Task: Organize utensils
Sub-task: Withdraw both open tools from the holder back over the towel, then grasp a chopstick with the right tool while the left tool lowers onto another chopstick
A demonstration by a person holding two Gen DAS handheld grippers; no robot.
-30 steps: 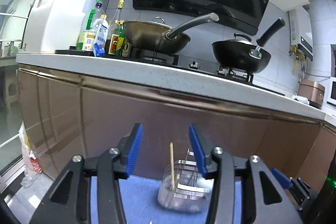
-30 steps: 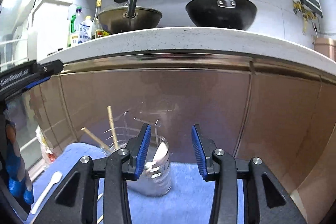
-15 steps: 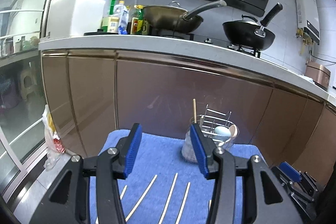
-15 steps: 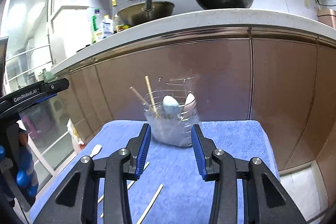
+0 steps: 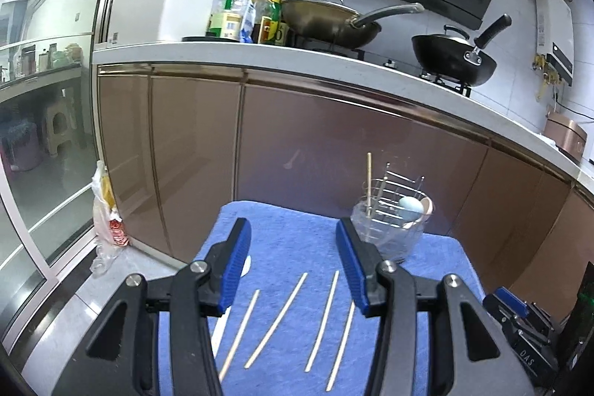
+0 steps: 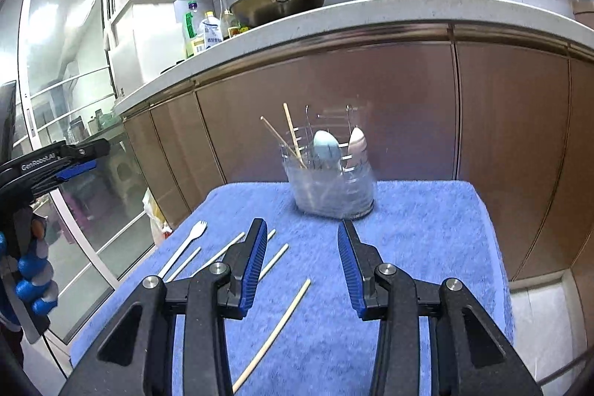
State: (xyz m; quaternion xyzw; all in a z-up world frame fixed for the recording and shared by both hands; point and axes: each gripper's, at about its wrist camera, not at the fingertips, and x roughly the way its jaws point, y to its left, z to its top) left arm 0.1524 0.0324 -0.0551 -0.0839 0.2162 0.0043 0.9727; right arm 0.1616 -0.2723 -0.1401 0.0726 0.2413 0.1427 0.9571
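A clear utensil holder with a wire rack [image 5: 389,225] [image 6: 330,188] stands at the far side of a blue towel [image 5: 289,240] [image 6: 427,240]. It holds two wooden chopsticks [image 6: 293,136], a blue spoon [image 6: 326,145] and a pink spoon [image 6: 357,143]. Several loose chopsticks [image 5: 276,318] [image 6: 274,333] lie on the towel, with a white fork [image 6: 182,247] at their left. My left gripper [image 5: 293,229] hangs open above the chopsticks, with nothing between its pads. My right gripper [image 6: 302,227] is also open and empty, short of the holder.
Brown cabinet fronts [image 5: 315,151] rise just behind the towel under a white counter [image 5: 334,65] with pans and bottles. A plastic bag [image 5: 105,229] sits on the floor at the left. The towel's right edge [image 6: 493,247] drops to the floor.
Both grippers have drawn back from the holder and lowered a little. The towel, the loose chopsticks and the fork have come into view. Neither gripper's jaws have changed.
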